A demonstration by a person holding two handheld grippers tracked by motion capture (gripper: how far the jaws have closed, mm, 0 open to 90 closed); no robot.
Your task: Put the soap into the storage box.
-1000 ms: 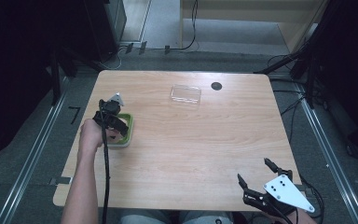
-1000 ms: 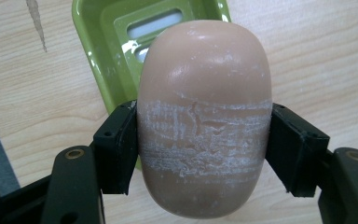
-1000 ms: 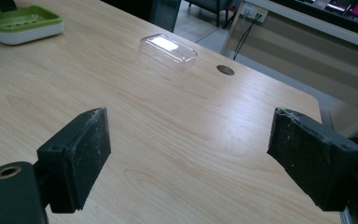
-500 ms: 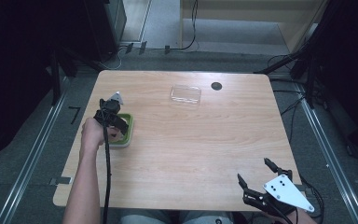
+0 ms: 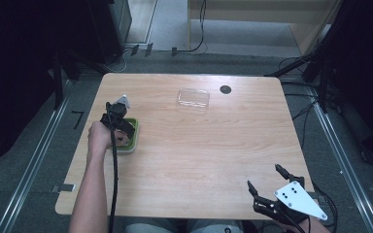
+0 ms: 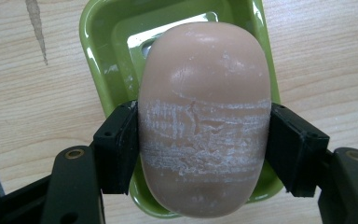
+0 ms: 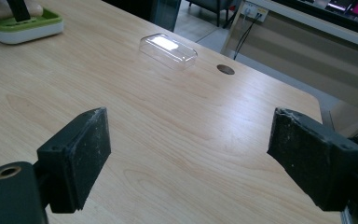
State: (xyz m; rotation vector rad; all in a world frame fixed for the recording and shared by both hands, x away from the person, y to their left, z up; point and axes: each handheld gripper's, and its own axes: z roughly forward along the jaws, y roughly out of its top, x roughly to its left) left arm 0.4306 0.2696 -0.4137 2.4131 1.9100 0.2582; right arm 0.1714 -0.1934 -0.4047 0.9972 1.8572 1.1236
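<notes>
The wooden table [image 5: 199, 145] takes most of the high view. Left of its centre stands the green soap dish [image 5: 130, 141]. Above this dish, in the left gripper view, the left gripper [image 6: 204, 140] is clamped on the beige soap bar [image 6: 204, 121] from both sides. At the lower right, the right gripper [image 5: 268, 183] has its jaws wide apart, holding nothing. In the upper middle lies a clear plastic lid [image 5: 193, 97].

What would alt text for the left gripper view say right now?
The left gripper is shut on a beige oval soap bar, its black pads pressing both sides of the bar's scuffed, whitish middle. Directly beneath the soap sits a green soap dish on the light wooden table.
</notes>
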